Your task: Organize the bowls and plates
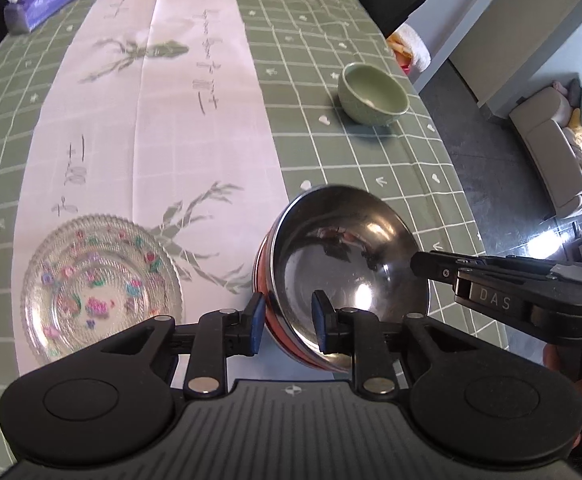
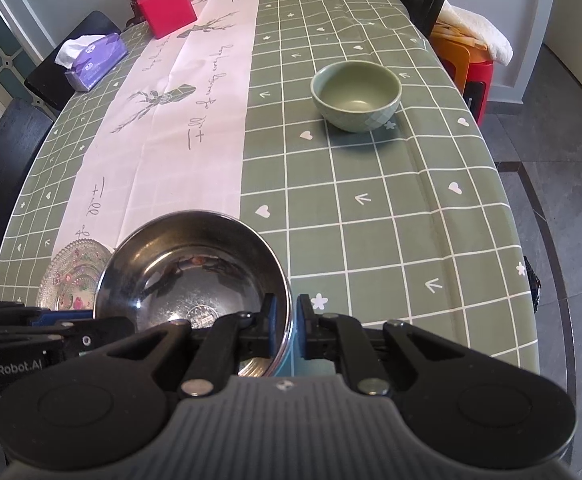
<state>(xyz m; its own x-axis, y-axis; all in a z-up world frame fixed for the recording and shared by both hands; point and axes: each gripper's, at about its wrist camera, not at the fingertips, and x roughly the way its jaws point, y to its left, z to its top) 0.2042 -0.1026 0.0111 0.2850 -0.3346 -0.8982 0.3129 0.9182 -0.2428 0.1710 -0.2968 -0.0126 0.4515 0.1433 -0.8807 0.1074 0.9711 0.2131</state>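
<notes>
Left wrist view: both claws have hold of the same shiny steel bowl.

Going left to right, the clear glass plate with pink and green flowers (image 1: 101, 285) lies flat on the pale table runner (image 1: 163, 120). Just beside it is the round stainless steel bowl with a red outer band (image 1: 343, 256), tilted, with the left gripper (image 1: 287, 322) pinching its near rim between blue pads. The right gripper (image 2: 287, 330) clamps the rim too, one finger inside, one outside. Further right, the small pale green ceramic bowl (image 1: 373, 98) sits upright on the green checked tablecloth (image 1: 351, 152), well apart.
</notes>
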